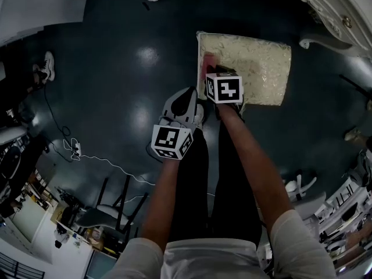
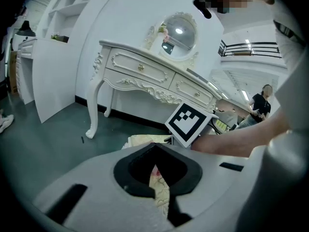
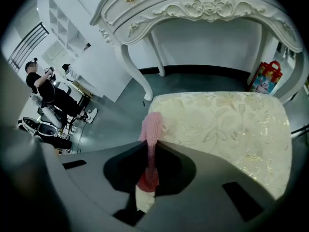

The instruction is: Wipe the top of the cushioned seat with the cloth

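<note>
I found the right gripper (image 3: 149, 154) pinching the cloth (image 3: 151, 125) at the cushioned seat (image 3: 227, 129)'s left edge, seemingly to begin wiping; the left gripper (image 2: 156, 167) was pressed together, empty, kept clear.

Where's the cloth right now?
Pink cloth is pinched in the right gripper, at the left edge of the cushioned seat in the head view, in front of the white dressing table.

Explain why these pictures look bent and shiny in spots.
Head view: lights glare as pale spots on the dark glossy floor. Left gripper view: the wide lens bows the white carved dressing table, and the picture's edges go black. Right gripper view: the pink knitted cloth blurs near the lens, while the cream patterned seat cushion is brightly lit.
</note>
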### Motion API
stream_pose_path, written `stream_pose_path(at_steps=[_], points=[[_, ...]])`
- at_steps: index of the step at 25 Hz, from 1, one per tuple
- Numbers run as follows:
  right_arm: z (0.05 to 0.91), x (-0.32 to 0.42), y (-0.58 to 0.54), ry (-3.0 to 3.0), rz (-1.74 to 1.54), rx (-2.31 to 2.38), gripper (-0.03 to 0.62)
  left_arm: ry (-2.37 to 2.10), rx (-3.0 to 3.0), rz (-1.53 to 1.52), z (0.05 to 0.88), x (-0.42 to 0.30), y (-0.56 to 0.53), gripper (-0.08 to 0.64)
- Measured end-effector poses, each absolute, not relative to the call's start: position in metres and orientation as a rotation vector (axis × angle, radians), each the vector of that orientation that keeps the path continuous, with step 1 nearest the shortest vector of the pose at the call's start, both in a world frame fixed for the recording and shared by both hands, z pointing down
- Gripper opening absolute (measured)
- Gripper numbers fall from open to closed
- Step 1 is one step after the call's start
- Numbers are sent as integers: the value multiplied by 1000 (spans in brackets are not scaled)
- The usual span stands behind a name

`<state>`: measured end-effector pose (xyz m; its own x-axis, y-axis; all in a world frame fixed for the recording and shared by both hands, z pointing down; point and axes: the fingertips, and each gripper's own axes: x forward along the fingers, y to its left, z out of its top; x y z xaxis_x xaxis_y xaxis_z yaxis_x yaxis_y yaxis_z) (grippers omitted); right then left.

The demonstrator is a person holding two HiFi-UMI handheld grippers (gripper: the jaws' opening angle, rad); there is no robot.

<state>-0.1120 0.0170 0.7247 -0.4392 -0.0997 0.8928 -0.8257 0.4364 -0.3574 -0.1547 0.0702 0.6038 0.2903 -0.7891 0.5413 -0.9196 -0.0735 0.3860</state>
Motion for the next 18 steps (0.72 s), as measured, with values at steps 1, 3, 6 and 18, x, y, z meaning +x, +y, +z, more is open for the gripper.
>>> stream_pose_path(at_steps=[1, 3, 6, 18], points=[[724, -105, 15, -1834, 1068, 799, 32, -1520, 1896, 249, 604, -149, 67, 14], [725, -87, 9, -1830, 1076, 823, 32, -1499, 1911, 253, 606, -137, 60, 14], [726, -51, 0, -1803, 1096, 876, 32, -1465, 1943, 261, 607, -115, 47, 14], [728, 90, -27, -1724, 1094, 1057, 32, -1290, 2055, 290, 614, -12, 15, 14]])
